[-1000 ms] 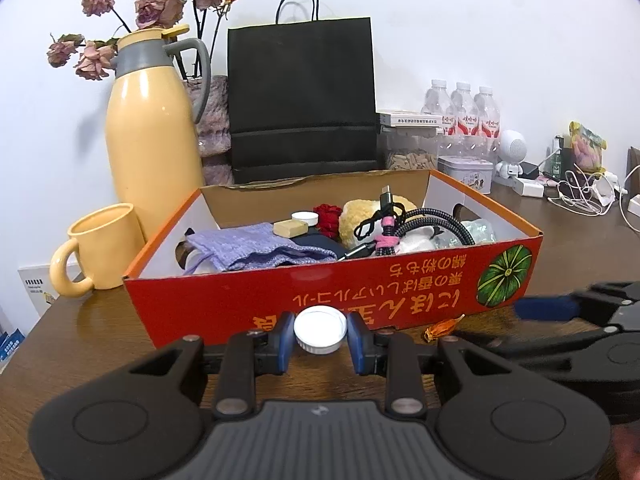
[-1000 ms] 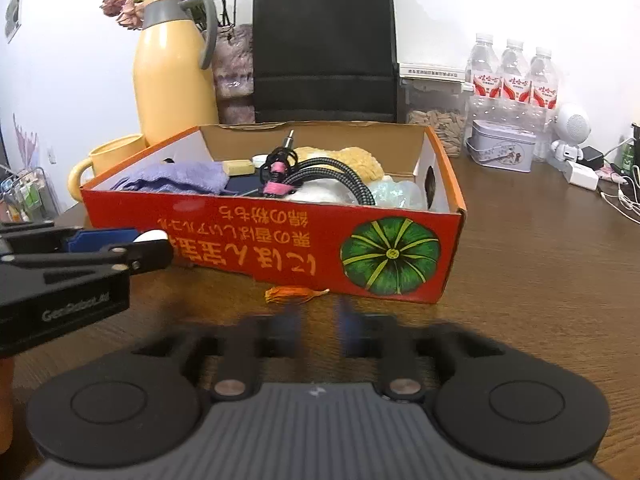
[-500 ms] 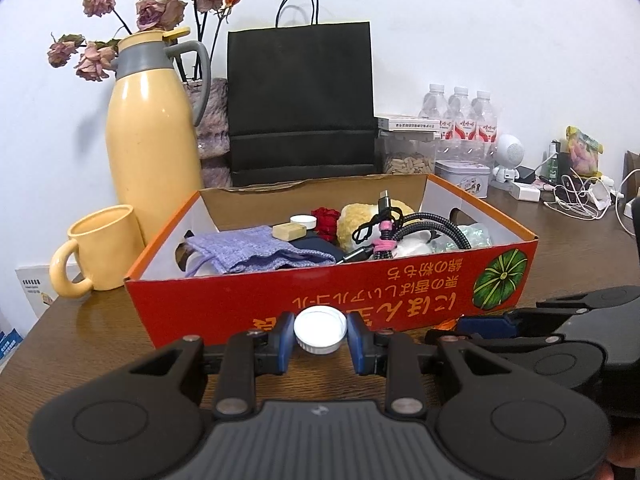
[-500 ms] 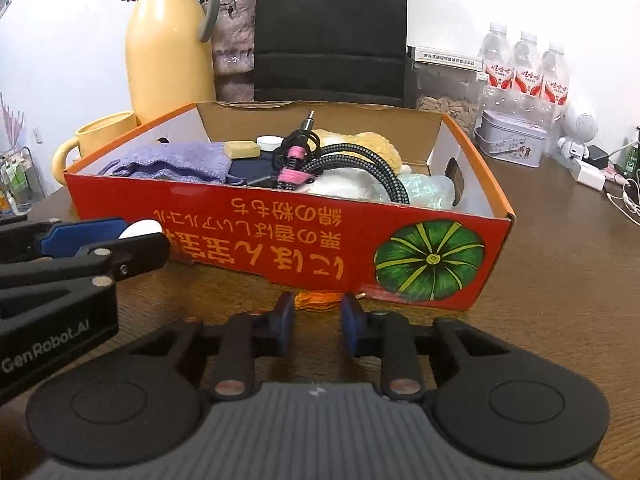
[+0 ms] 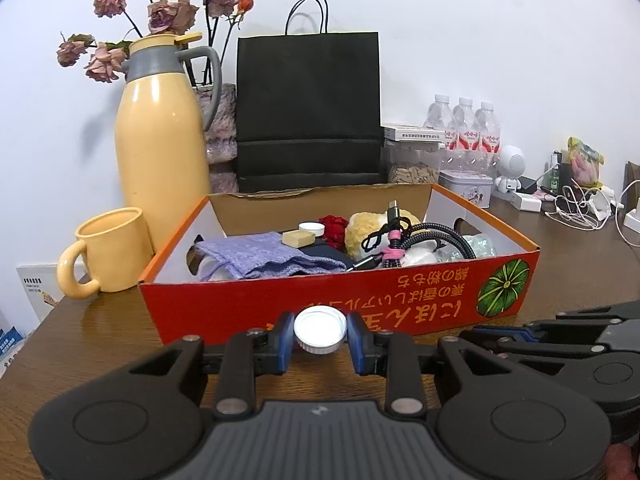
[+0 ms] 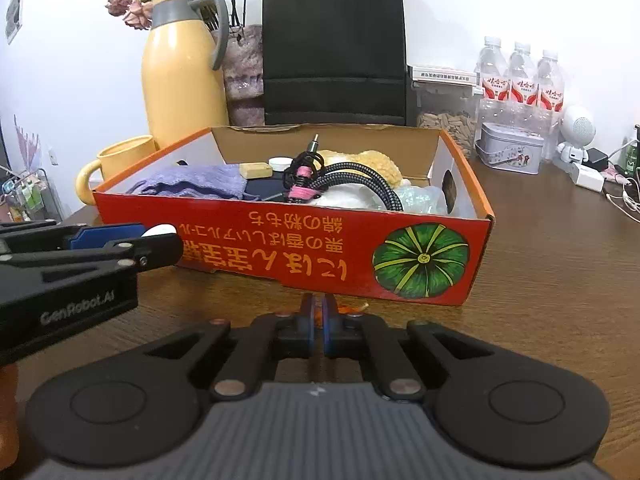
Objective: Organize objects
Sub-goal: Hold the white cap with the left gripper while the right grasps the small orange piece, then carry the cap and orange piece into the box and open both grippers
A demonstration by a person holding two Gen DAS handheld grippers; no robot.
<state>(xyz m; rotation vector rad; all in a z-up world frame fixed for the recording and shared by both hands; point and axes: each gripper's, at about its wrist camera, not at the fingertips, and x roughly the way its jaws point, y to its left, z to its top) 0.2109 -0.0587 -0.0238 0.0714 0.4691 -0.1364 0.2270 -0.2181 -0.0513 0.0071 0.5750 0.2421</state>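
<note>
Left wrist view shows our left hand-held gripper point(image 5: 320, 338) pinching a white bottle cap point(image 5: 320, 330) between its blue pads, low over the table point(image 5: 88, 340) and just in front of the red cardboard box point(image 5: 320, 304). That grip is the same as a second ago; the cap has not shifted.

What has changed is on the right. A second ago our right hand-held gripper point(image 6: 319, 320) stood spread over a small orange wrapper point(image 6: 352, 309) lying on the table against the box's front wall. Now its pads are pressed together on the wrapper: a sliver of orange shows between them, and crinkled ends stick out to the right. In the left wrist view the same gripper point(image 5: 480, 332) lies flat at the right edge, fingers together.

We judge that both loose items are now in hand, so the picking part looks done and only placing is left. The box already holds a purple cloth point(image 5: 264, 256), a braided cable point(image 5: 432, 240), a yellow sponge-like lump point(image 5: 364, 228), a small beige block point(image 5: 298, 237) and another white cap point(image 5: 311, 227), so it is surely the place for these too.

The wrapper is thin and slippery, so we think it could slide out when lifted over the wall. We cannot tell how much of it the pads cover.
</note>
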